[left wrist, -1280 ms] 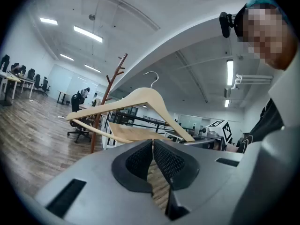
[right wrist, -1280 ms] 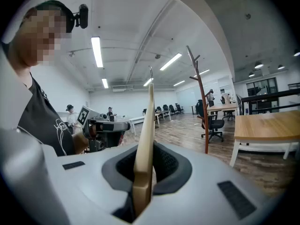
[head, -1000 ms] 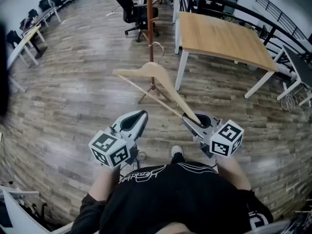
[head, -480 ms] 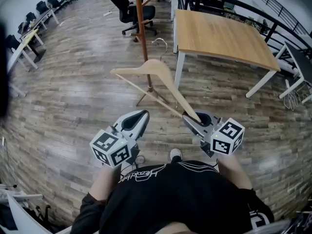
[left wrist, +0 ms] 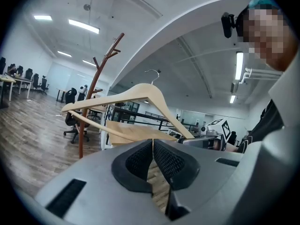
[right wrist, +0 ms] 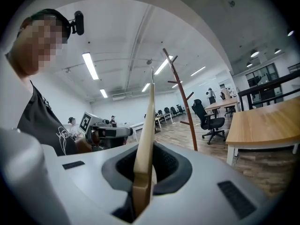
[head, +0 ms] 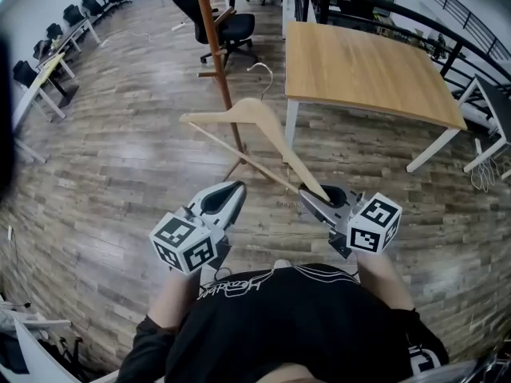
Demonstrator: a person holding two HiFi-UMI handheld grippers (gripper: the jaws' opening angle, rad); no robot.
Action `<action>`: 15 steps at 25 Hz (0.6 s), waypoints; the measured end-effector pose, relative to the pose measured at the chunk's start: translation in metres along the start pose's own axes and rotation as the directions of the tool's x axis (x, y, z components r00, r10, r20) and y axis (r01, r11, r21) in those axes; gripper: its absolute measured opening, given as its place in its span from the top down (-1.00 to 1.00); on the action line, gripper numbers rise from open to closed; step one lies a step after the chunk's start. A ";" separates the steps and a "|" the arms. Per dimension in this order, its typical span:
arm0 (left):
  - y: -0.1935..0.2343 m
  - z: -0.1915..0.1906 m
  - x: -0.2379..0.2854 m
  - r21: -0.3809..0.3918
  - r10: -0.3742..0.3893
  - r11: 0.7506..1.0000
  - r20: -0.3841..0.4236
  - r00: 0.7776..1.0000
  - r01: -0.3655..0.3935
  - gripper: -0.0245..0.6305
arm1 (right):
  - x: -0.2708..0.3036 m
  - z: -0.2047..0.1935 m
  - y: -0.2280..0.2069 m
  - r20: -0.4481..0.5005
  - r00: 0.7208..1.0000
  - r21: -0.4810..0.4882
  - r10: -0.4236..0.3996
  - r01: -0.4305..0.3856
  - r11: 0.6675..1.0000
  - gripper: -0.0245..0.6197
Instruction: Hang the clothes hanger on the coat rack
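A pale wooden clothes hanger with a metal hook is held out in front of me, above the floor. My right gripper is shut on the hanger's right arm end, and that arm rises between the jaws in the right gripper view. To its left, my left gripper is shut with nothing in it, its pads meeting at the tips. The brown wooden coat rack stands just beyond the hanger. It is also in the left gripper view as a coat rack behind the hanger.
A wooden table with white legs stands ahead on the right, with a black railing behind it. A black office chair is behind the rack. Desks and chairs line the far left. Wood-plank floor lies all around.
Both grippers and the hanger have moved forward over the floor towards the coat rack. In the head view the rack is now nearer and further left. Both grips look the same.
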State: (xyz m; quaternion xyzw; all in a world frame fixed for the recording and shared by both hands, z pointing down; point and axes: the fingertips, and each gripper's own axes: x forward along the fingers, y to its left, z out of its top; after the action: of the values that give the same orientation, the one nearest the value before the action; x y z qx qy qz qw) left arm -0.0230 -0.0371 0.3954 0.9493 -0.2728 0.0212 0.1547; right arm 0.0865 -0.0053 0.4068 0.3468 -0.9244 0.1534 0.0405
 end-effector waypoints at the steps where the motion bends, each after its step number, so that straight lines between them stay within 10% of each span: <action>1: 0.001 0.002 0.009 0.002 0.003 1.000 0.002 1.000 -0.003 0.88 | -0.002 0.002 -0.009 0.000 1.000 -0.006 0.002 -0.002 1.000 0.73; 15: 0.013 0.023 0.064 0.033 0.039 0.999 0.028 0.999 -0.040 0.88 | -0.006 0.025 -0.071 0.032 0.998 -0.037 0.051 -0.050 0.998 0.73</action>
State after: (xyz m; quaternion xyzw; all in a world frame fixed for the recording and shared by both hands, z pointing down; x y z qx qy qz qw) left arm 0.0229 -0.0876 0.3849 0.9464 -0.2933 0.0156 0.1346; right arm 0.1384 -0.0599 0.4004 0.3251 -0.9360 0.1318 0.0280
